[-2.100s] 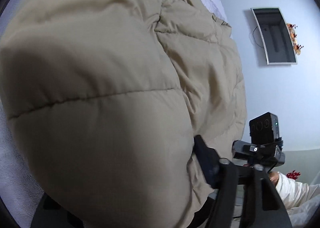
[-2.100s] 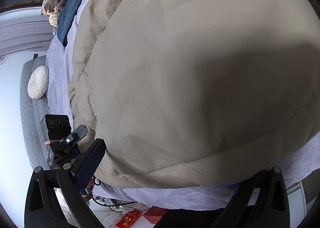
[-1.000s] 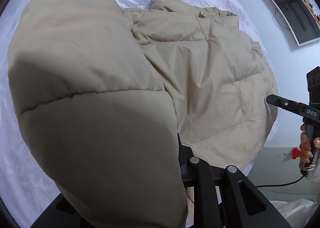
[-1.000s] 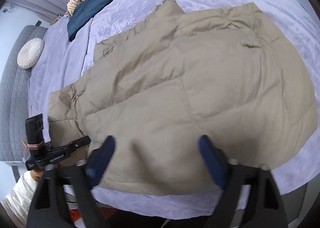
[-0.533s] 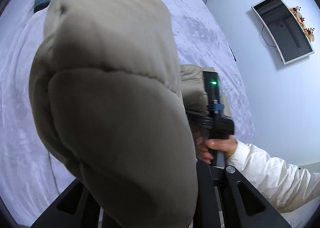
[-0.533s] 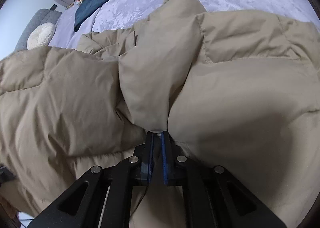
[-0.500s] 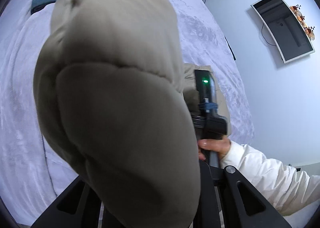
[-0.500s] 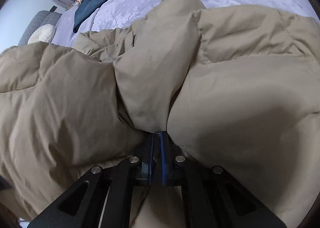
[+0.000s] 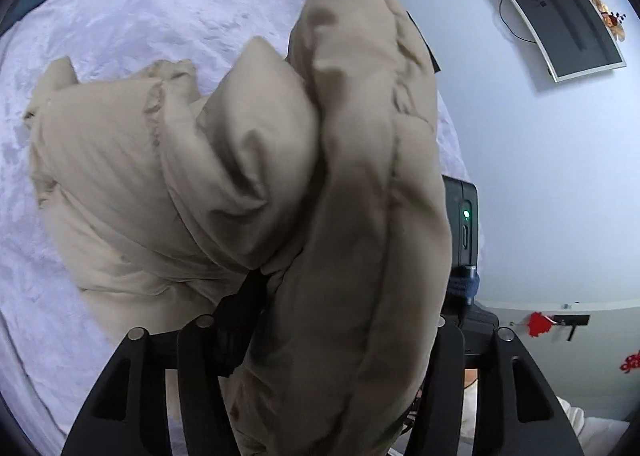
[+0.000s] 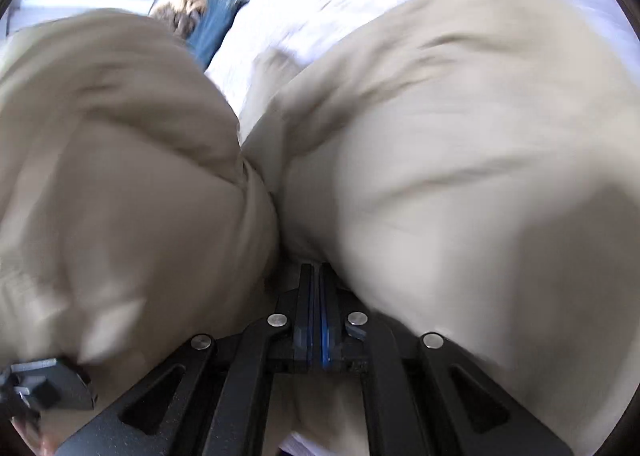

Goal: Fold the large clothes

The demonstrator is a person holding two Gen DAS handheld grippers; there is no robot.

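Carrying a gathered fold across seems the step in hand: the beige quilted puffer coat (image 9: pixel 224 160) hangs bunched above the lilac plush bedspread (image 9: pixel 120 16), its bulk running from lower centre up toward the upper right in the left view. The left gripper (image 9: pixel 340 320) pinches a thick fold; the right gripper (image 10: pixel 318 296) has its fingers pressed together on fabric. Next, lay it down evenly; the right view is blurred.

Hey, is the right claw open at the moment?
No, in the right wrist view the right claw has its two blue-edged fingers pressed together, pinching a fold of the tan puffy coat.
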